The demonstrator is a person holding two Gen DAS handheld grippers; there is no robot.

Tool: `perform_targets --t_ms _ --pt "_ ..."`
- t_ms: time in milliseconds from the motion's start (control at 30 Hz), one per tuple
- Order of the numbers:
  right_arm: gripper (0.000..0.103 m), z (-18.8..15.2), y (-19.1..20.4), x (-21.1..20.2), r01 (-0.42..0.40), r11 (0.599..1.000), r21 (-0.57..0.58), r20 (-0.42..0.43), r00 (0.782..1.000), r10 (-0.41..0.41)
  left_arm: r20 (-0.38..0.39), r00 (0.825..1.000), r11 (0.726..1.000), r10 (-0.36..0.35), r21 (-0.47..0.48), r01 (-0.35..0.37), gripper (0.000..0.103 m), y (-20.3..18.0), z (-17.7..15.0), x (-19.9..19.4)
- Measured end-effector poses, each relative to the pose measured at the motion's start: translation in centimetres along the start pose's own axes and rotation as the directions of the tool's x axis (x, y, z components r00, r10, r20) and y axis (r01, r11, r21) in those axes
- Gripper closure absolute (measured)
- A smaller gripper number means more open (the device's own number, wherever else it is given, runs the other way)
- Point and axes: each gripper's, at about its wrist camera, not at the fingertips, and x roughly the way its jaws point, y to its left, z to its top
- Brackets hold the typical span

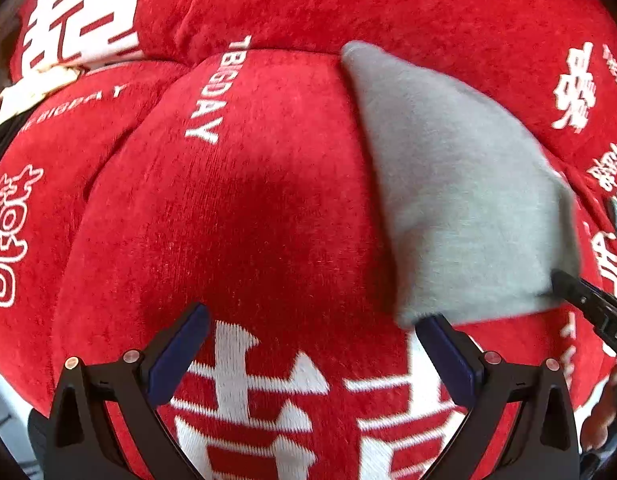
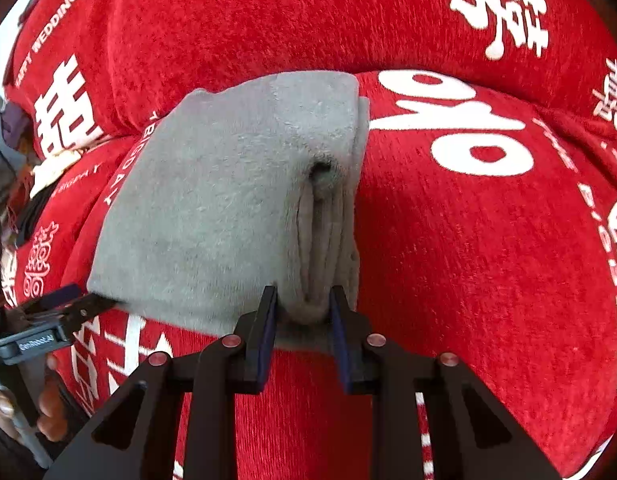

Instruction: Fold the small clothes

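Observation:
A small grey folded garment (image 2: 228,200) lies on a red sofa cover with white lettering (image 2: 488,240). My right gripper (image 2: 304,312) is shut on the garment's bunched near edge, the layered folds squeezed between its blue pads. In the left wrist view the same grey garment (image 1: 460,184) lies to the right. My left gripper (image 1: 316,320) is open and empty, its right fingertip (image 1: 436,328) at the garment's near left corner. The right gripper's tip (image 1: 580,296) shows at the garment's right corner. The left gripper (image 2: 68,304) shows at the garment's left corner in the right wrist view.
The red cover (image 1: 268,200) drapes seat cushions and a backrest (image 1: 388,4) behind the garment. Cream and dark items (image 1: 32,92) lie at the far left of the seat. A hand (image 2: 48,408) holds the left gripper's handle.

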Motion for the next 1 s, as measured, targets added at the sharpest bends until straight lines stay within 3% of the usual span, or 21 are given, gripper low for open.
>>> perform_targets --t_ms 133,167,267,400,567,667,800,1000 --pt "0.037 1.3 0.2 -3.7 -0.029 0.999 -0.017 0.15 0.988 0.031 0.102 0.99 0.995 -0.095 0.001 0.096 0.0 -0.6 2.0 -3.9" --pt "0.035 1.9 0.5 -4.1 -0.016 0.999 -0.036 0.18 0.983 0.023 0.118 0.987 0.994 -0.112 -0.005 0.113 0.0 -0.8 2.8 -4.4" --pt "0.035 3.9 2.0 -3.4 -0.01 0.996 -0.09 0.186 0.982 0.026 0.11 0.987 0.992 -0.113 -0.035 0.118 0.0 -2.0 6.2 -3.8" --pt "0.035 6.1 3.6 -0.4 0.003 0.989 -0.149 0.151 0.988 0.02 0.058 0.997 0.997 -0.059 -0.042 0.061 0.0 -3.9 9.0 -0.2" --pt "0.035 6.4 3.5 3.6 0.0 0.983 -0.185 0.042 0.999 0.008 -0.036 0.999 0.998 0.007 -0.057 -0.009 0.0 -3.9 9.5 4.4" --pt "0.035 6.0 3.2 3.2 -0.021 0.98 -0.2 0.044 0.999 0.03 -0.019 1.0 0.997 -0.015 -0.071 0.013 0.0 -3.7 9.1 4.3" --pt "0.035 6.8 3.4 1.7 -0.059 0.977 -0.205 0.084 0.993 0.077 0.027 0.999 0.999 0.038 -0.002 -0.038 0.0 -5.1 9.5 3.6" --pt "0.035 9.7 3.4 5.3 -0.038 0.976 -0.213 0.018 0.999 0.042 0.018 0.999 0.998 0.049 0.032 -0.05 0.0 -5.9 10.8 5.1"
